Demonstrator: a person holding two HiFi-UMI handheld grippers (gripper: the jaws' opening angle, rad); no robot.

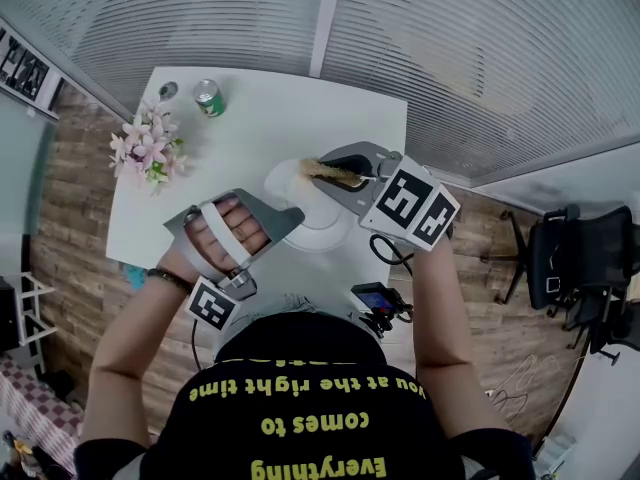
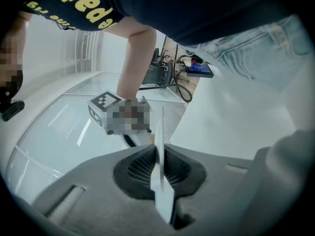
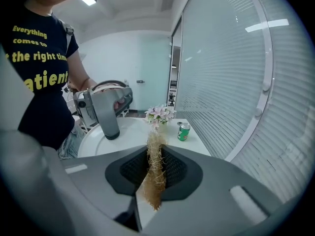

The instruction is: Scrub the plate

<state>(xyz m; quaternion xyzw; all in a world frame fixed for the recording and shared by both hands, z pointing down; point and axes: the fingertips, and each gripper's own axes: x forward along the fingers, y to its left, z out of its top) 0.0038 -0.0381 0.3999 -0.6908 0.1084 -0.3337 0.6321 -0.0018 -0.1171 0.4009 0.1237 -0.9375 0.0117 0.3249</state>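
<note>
The white plate (image 1: pixel 318 230) lies on the white table (image 1: pixel 260 118), in front of the person. My left gripper (image 1: pixel 290 218) is shut on its near-left rim; in the left gripper view the thin rim (image 2: pixel 160 191) stands edge-on between the pads of the left gripper (image 2: pixel 160 168). My right gripper (image 1: pixel 340 173) is shut on a tan fibrous scrubber (image 1: pixel 322 171), which hangs over the plate's far side. In the right gripper view the scrubber (image 3: pixel 155 166) sticks out beyond the jaws of the right gripper (image 3: pixel 155 168). Beyond it are the plate (image 3: pixel 130 132) and the left gripper (image 3: pixel 106 109).
A bunch of pink flowers (image 1: pixel 150 150) and a green can (image 1: pixel 208 98) stand at the table's far left. A small device (image 1: pixel 378 298) with a black cable lies at the near right edge. An office chair (image 1: pixel 580 258) stands to the right. Glass walls with blinds run behind the table.
</note>
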